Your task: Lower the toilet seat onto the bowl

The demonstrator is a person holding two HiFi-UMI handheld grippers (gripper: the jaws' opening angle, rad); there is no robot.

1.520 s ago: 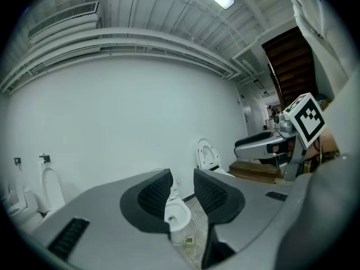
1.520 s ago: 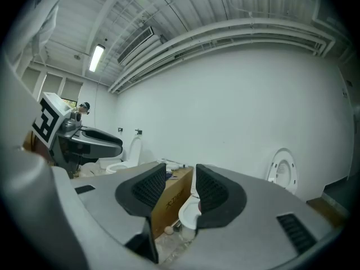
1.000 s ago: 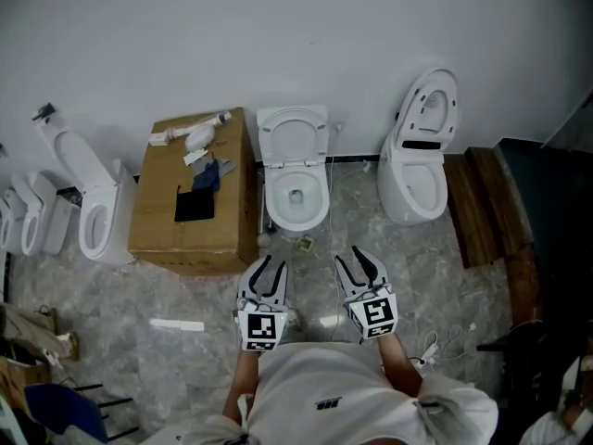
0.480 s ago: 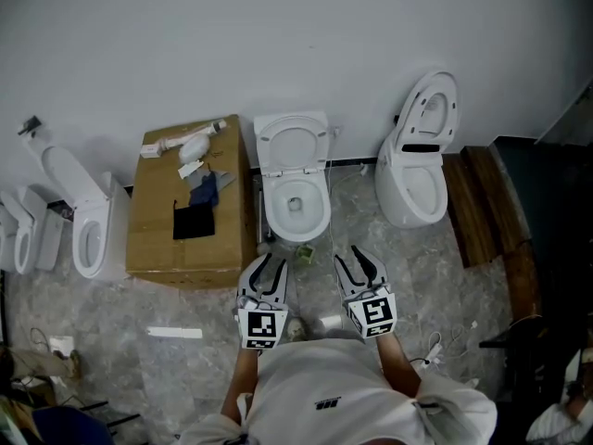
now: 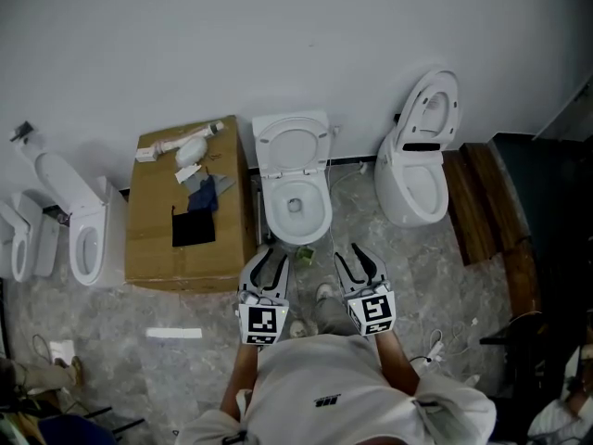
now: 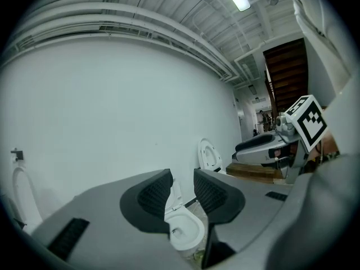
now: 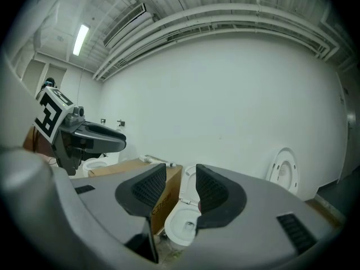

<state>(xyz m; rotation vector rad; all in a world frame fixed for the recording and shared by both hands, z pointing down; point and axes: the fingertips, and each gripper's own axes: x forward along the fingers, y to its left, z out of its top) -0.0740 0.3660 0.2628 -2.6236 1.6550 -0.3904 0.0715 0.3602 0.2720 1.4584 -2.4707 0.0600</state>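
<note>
**Surface and room.** Grey marbled floor (image 5: pixel 435 276) below a plain white wall (image 5: pixel 278 35). The toilet stands against the wall at centre, with its seat (image 5: pixel 292 144) upright and off the bowl (image 5: pixel 296 209). A cardboard box (image 5: pixel 153 235) stands just left of the toilet, with small parts lying on top. A second toilet (image 5: pixel 412 179) stands to the right with its lid raised, and wooden planks (image 5: pixel 482 207) lie beyond it. More toilets (image 5: pixel 83 235) stand at far left.

**Grippers.** The left gripper (image 5: pixel 268 258) and right gripper (image 5: pixel 358 254) hover side by side, short of the bowl. Each has its jaws nearly together with a narrow gap, and nothing is between them.

**Change since the earlier frame.** The box and the left toilets have slid leftward in the head view. The bowl sits slightly lower in that view. A foot (image 5: pixel 321 294) now shows between the grippers. The seat remains raised.
</note>
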